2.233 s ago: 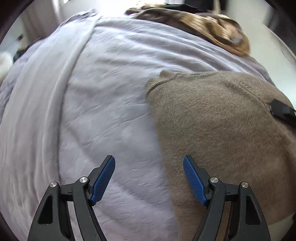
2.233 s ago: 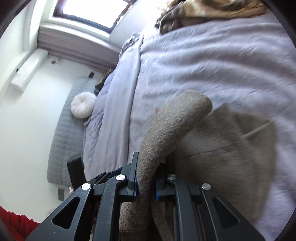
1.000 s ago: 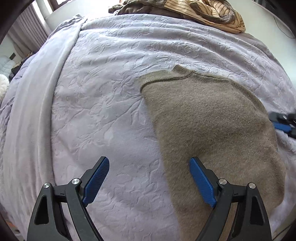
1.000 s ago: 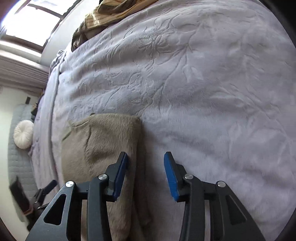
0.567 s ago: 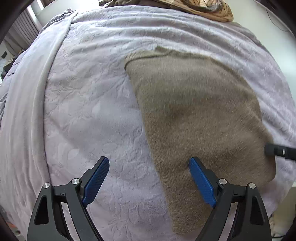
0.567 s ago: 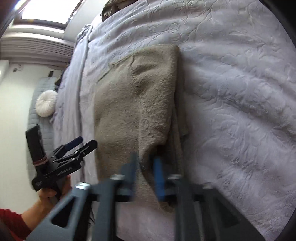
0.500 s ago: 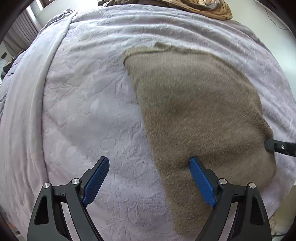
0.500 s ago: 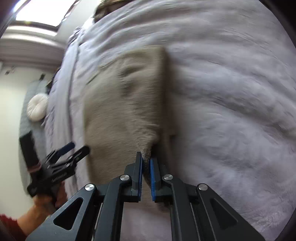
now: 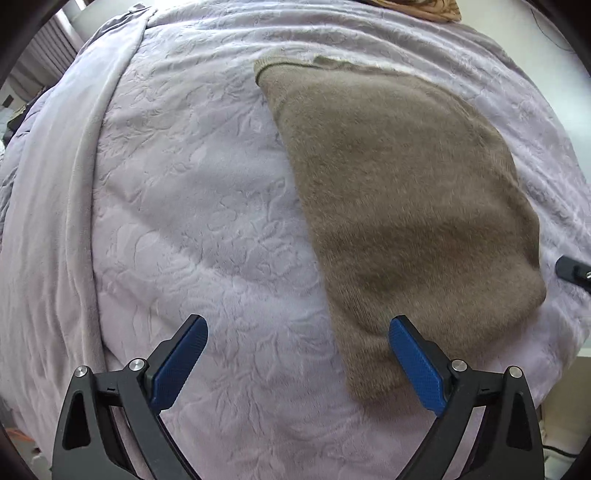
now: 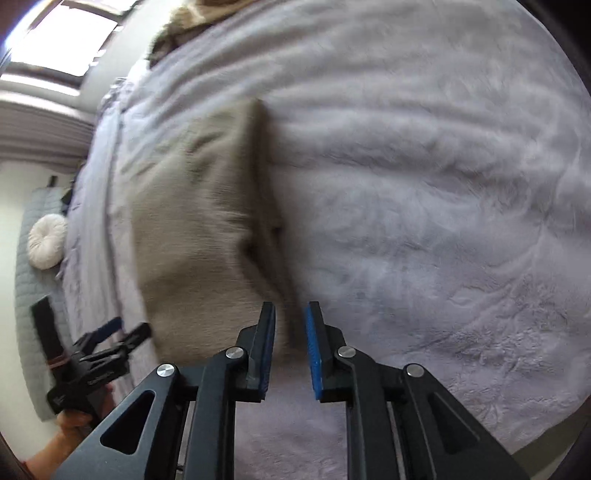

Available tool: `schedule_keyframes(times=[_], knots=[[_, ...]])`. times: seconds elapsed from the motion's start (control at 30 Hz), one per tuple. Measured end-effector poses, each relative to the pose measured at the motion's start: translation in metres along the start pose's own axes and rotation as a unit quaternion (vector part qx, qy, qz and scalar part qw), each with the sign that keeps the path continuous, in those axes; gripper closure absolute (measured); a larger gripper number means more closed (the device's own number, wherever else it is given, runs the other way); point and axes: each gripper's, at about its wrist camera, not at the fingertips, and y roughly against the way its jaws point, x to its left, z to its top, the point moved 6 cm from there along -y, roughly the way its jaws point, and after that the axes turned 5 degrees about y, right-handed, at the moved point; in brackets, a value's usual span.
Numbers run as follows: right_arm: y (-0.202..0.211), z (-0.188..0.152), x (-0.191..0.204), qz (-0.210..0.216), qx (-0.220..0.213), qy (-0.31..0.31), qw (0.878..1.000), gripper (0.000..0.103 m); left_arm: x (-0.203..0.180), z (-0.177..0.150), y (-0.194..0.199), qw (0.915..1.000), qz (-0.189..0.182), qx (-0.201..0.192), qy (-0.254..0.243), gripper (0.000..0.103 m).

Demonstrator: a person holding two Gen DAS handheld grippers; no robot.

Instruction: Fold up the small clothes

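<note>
A taupe fuzzy sweater (image 9: 399, 192) lies folded flat on the lilac bedspread (image 9: 192, 206). My left gripper (image 9: 295, 354) is wide open and empty above the sweater's near left edge. The sweater also shows in the right wrist view (image 10: 199, 221), blurred by motion. My right gripper (image 10: 290, 332) is slightly open and empty, just off the sweater's near right corner. The left gripper shows in the right wrist view (image 10: 118, 332) at the sweater's far side. A tip of the right gripper (image 9: 572, 267) shows at the right edge of the left wrist view.
A pile of tan striped clothes (image 9: 417, 7) lies at the head of the bed, also in the right wrist view (image 10: 192, 18). A grey quilted bench with a round white cushion (image 10: 48, 240) stands beside the bed. The bed edge (image 9: 576, 332) drops off at the right.
My right gripper let go of the sweater's corner and opened a little, pulling back. The sweater now lies flat. My left gripper stayed open, hovering.
</note>
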Motion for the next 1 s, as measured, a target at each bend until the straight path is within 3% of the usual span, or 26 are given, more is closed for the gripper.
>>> schedule_keyframes(times=[0.07, 0.17, 0.27, 0.37, 1.0], knots=[[-0.001, 0.000, 0.020, 0.009, 0.004, 0.033, 0.999, 0.085, -0.001, -0.007, -0.007, 0.9999, 0.004, 0.010, 0.003, 0.004], [-0.017, -0.005, 0.036, -0.017, 0.029, 0.076, 0.997, 0.085, 0.000, -0.014, -0.018, 0.9995, 0.004, 0.027, 0.015, 0.004], [-0.044, -0.010, 0.024, -0.059, 0.067, 0.080, 0.993, 0.090, 0.002, -0.019, -0.022, 0.9989, -0.006, 0.039, 0.026, 0.004], [-0.054, -0.013, 0.013, -0.069, 0.071, 0.085, 0.991, 0.094, 0.003, -0.020, -0.022, 0.9984, -0.008, 0.048, 0.027, 0.004], [-0.023, -0.016, -0.003, -0.046, 0.069, 0.032, 0.996, 0.089, 0.016, -0.007, 0.001, 0.9974, -0.009, 0.060, 0.040, 0.004]])
